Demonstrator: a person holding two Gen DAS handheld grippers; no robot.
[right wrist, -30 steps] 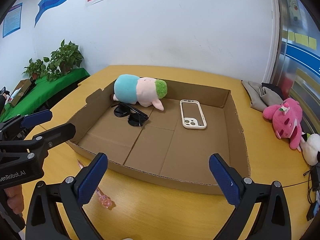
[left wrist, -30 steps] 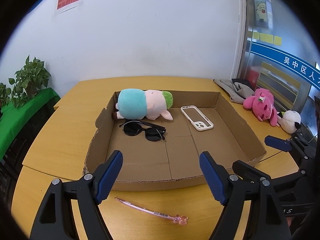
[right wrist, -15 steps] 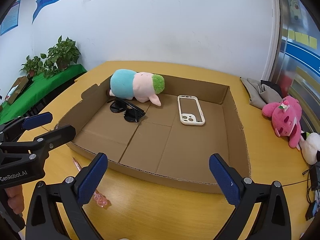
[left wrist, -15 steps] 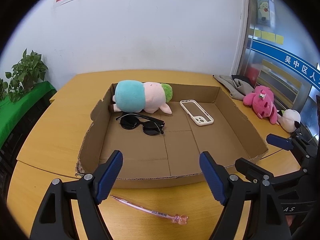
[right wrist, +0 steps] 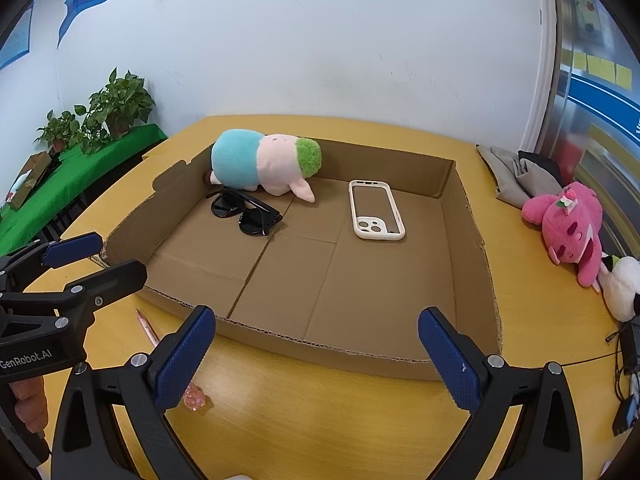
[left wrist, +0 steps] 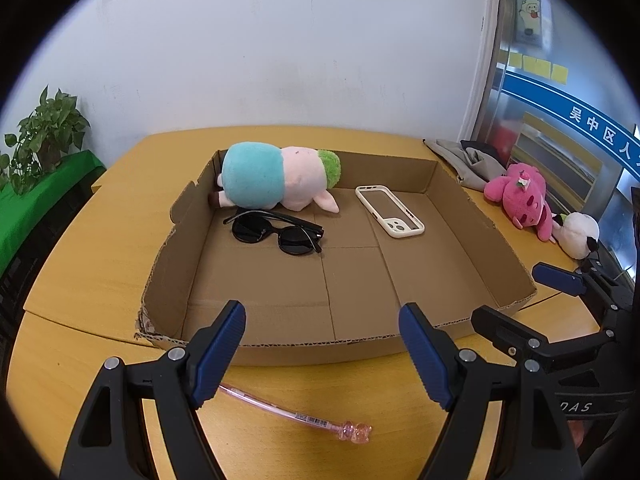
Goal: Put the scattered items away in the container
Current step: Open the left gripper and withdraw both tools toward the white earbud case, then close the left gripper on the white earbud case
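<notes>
A shallow cardboard box [left wrist: 304,346] [right wrist: 320,350] lies on the wooden table. Inside it lie a plush pig in a teal shirt [left wrist: 276,178] [right wrist: 264,166], black sunglasses [left wrist: 276,232] [right wrist: 246,214] and a white phone case [left wrist: 390,216] [right wrist: 374,214]. A pink pen with a bear-shaped end [left wrist: 296,414] [right wrist: 150,332] lies on the table in front of the box. My left gripper [left wrist: 322,354] is open and empty above the pen. My right gripper [right wrist: 316,354] is open and empty at the box's front edge.
A pink plush [left wrist: 520,196] [right wrist: 568,228] and a white plush [left wrist: 576,234] [right wrist: 622,286] lie on the table right of the box, with a grey cloth [left wrist: 468,160] [right wrist: 516,176] behind them. Potted plants [right wrist: 108,112] stand on a green table to the left.
Both grippers have pulled back and up slightly, so the box sits a little farther away. Both stay open. The objects have not moved.
</notes>
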